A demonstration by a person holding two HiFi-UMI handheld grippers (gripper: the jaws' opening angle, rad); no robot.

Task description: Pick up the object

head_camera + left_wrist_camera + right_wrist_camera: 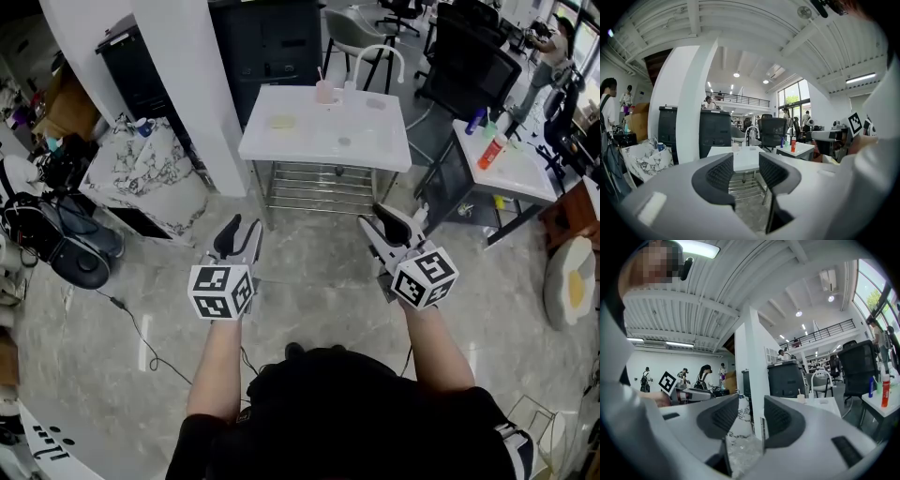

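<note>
Cut off at the bottom edge is the person's black-clad torso (347,412). Mid-frame, the left gripper (242,228) and right gripper (405,223) hover above grey marble floor (319,281), each with jaws apart and nothing between them. Upper centre, well beyond both, a white rectangular table (375,141) carries a small pink cup (324,91) and a flat pale yellow item (282,122), too small to identify. Which is the task's object cannot be told.
</note>
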